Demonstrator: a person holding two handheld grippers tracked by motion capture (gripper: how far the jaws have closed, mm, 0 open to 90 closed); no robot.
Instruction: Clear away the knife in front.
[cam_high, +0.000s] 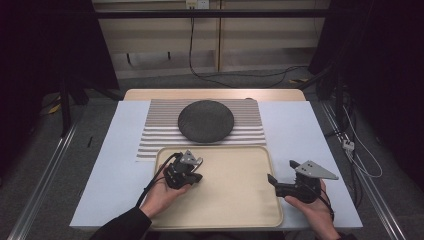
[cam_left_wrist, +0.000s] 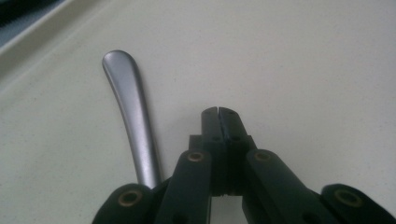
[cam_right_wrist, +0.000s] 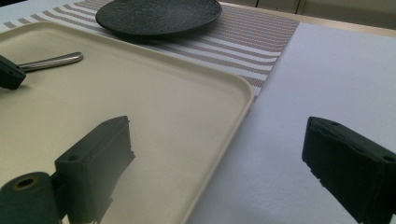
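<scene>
Left gripper (cam_high: 192, 172) held in left hand (cam_high: 162, 195) over near-left part of cream tray (cam_high: 235, 200); jaws pressed together, nothing between them. Metal handle (cam_left_wrist: 133, 116) lying flat on tray floor just beside those closed jaws, at their 10 o'clock in left gripper view, its near end hidden under gripper body; type of utensil cannot be told. Same handle (cam_right_wrist: 51, 60) seen in right gripper view, end pointing toward plate.

Right gripper (cam_high: 282, 175) held in right hand (cam_high: 312, 205) at tray's 3 o'clock edge; jaws spread wide, empty, one over tray, other over white table cover (cam_high: 305, 130).

Beyond tray at 12 o'clock: striped mat (cam_high: 160, 125), touching or slightly under tray's far rim. Dark round plate (cam_high: 206, 121) resting on mat, bare.
</scene>
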